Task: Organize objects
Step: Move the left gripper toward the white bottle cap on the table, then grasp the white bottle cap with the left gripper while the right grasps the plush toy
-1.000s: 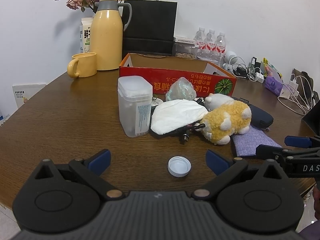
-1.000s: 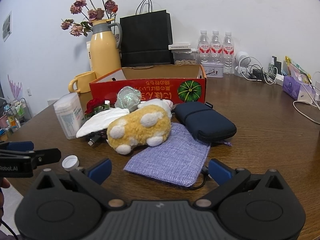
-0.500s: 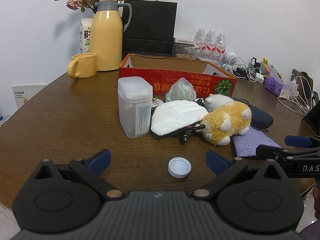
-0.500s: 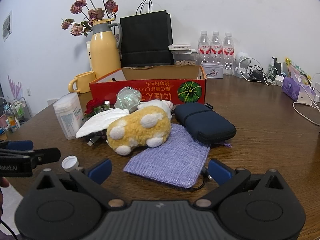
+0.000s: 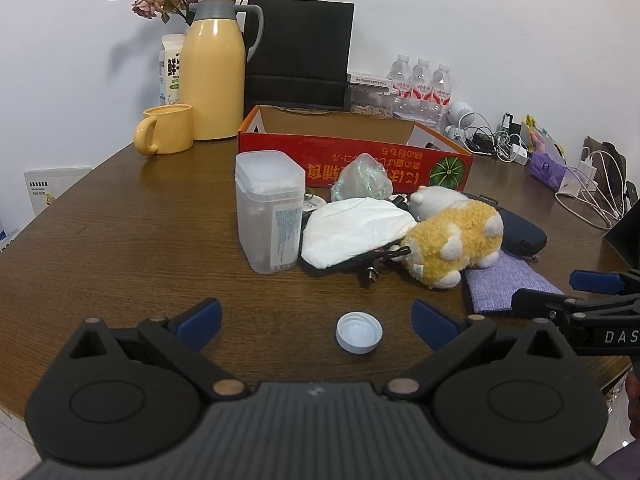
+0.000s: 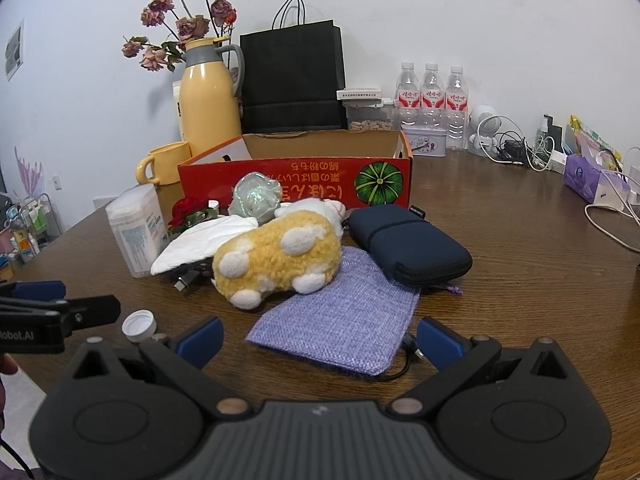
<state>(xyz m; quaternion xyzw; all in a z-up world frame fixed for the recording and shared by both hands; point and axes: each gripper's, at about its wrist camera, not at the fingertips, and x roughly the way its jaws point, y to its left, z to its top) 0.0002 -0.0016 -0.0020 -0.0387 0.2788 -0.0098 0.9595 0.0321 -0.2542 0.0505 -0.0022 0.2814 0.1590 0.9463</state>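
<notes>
Lying untouched on the table (image 5: 120,216) between the spread jaws of the left gripper (image 5: 316,318), the white cap (image 5: 359,332) is unmoved from a second ago; the right gripper (image 6: 320,340), likewise released, is held over the purple pouch (image 6: 340,316), so sorting into the red box (image 5: 384,160) is judged unstarted.

Wall (image 5: 480,20): plain white, running behind the table; soft shadows falling on it at left.
Table (image 5: 120,220): dark brown wood w/ visible grain, rounded edge, taking up most of both views.
Floor (image 5: 12,436): pale, peeking out under the table edge, lower left.
Wall socket (image 6: 57,182): sitting low on the wall at far left, right wrist view.
Wall picture (image 6: 14,50): small, hanging high at left; too small to read.
Shelf rack (image 6: 30,222): standing at far left beyond the table, holding small bottles; blurry.
Light: even, indoor, glaring a bit off the tabletop at right.
</notes>
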